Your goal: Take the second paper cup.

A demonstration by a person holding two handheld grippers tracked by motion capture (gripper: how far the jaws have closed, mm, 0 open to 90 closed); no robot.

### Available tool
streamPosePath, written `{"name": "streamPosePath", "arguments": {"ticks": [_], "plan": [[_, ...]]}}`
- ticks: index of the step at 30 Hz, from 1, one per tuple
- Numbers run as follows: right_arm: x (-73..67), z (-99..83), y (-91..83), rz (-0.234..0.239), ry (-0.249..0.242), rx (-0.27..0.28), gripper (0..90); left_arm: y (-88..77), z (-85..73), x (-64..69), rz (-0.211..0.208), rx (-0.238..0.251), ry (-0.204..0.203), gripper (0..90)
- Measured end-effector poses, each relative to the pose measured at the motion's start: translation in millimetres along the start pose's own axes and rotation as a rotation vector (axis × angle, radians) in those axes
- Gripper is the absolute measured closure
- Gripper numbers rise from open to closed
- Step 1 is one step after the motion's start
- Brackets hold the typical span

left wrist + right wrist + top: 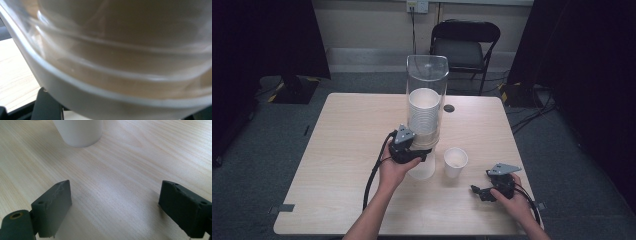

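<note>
My left gripper (424, 151) clasps the lowest cup (422, 167) under the upright clear dispenser (427, 85), mid-table; the cup's long axis is vertical. My right gripper (476, 190), jaws wide apart, rests near the right edge (512, 150), beside a standing cup (455, 162).

The tall clear dispenser (427, 95) is standing mid-table, blocking the centre; the left gripper (419, 154) is pressing at its base. The loose cup (455, 162) is sitting just beside it. Bare table (342, 145) is lying open on the left
</note>
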State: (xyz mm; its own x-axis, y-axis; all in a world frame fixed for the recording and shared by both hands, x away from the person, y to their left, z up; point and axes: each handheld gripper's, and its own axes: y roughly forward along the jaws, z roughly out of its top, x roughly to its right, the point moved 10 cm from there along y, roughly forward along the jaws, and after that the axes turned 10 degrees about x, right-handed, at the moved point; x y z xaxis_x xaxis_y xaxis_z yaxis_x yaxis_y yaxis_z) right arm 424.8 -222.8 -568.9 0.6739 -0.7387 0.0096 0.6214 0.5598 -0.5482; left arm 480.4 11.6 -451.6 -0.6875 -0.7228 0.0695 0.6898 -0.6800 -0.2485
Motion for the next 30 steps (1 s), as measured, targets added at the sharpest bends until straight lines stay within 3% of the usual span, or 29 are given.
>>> {"name": "streamPosePath", "arguments": {"ticks": [5, 12, 19, 22, 23, 25, 26, 30], "plan": [[-0.1, -0.1, 0.0, 0.000, 0.001, 0.000, 10.5, -0.7, -1.8, 0.5, 0.012, 0.000, 0.024, 34.8], [0.1, 0.0, 0.0, -0.001, -0.001, 0.000, 10.4, 0.7, -3.8, 2.3, 0.030, 0.057, 0.022, 35.3], [0.1, -0.1, 0.0, -0.001, -0.001, 0.000, 10.4, -0.9, -5.8, 2.3, 0.044, 0.055, 0.037, 35.4], [0.1, 0.0, 0.0, -0.001, -0.001, 0.001, 10.4, -0.5, -16.9, 1.2, 0.048, 0.004, 0.032, 35.4], [0.1, -0.1, 0.0, -0.001, -0.001, 0.000, 10.5, 0.2, -20.4, 0.7, 0.056, 0.011, 0.033, 35.4], [0.1, 0.0, 0.0, -0.001, -0.001, 0.000, 10.5, 2.0, -36.3, 0.7, 0.055, -0.051, 0.017, 35.9], [0.0, 0.0, 0.0, 0.000, 0.000, 0.000, 10.4, 2.6, -38.0, 1.2, 0.055, -0.021, -0.011, 35.9], [0.0, 0.0, 0.1, -0.001, 0.000, 0.000, 10.3, 1.8, -38.8, 2.4, 0.048, -0.014, -0.013, 35.7]]}}
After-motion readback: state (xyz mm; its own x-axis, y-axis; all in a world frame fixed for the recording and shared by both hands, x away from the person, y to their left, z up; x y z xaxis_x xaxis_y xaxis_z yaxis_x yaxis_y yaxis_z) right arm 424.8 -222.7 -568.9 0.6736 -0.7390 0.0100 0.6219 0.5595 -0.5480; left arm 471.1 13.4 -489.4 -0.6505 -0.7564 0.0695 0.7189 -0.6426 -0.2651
